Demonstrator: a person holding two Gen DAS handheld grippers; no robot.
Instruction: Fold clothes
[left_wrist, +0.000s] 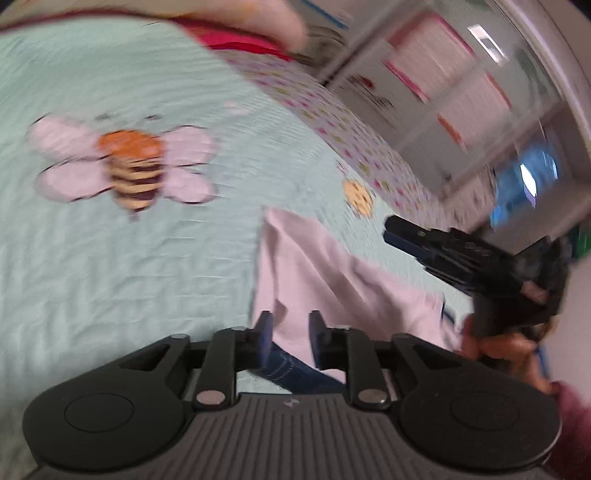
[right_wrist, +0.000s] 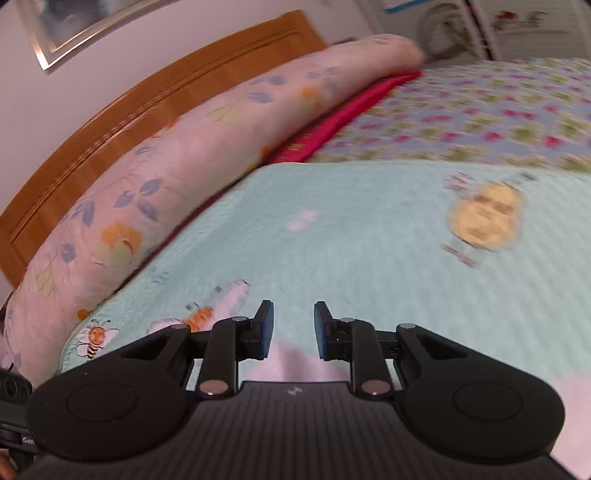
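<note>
One pale pink garment (left_wrist: 317, 273) lies on the mint-green quilt (left_wrist: 147, 258), near the quilt's lower right part in the left wrist view. Its long axis runs from a squared corner at upper left down toward the lower right, where the cloth bunches into creases. A strip of dark blue denim (left_wrist: 295, 373) shows just under its near edge.

The left gripper (left_wrist: 291, 328) hangs over that near edge with its two fingers apart and nothing pinched between them. The right gripper (right_wrist: 293, 325) is likewise parted and empty; the pink cloth (right_wrist: 295, 362) shows below the gap between its fingers, not touching the pads. In the left view the right gripper's black body (left_wrist: 443, 254) sits above the garment's right end, a hand (left_wrist: 498, 343) beneath it.

Three bee motifs are visible on the quilt in the right view, blurred. One long floral pillow (right_wrist: 184, 147) lies against the wooden headboard (right_wrist: 147, 99).
</note>
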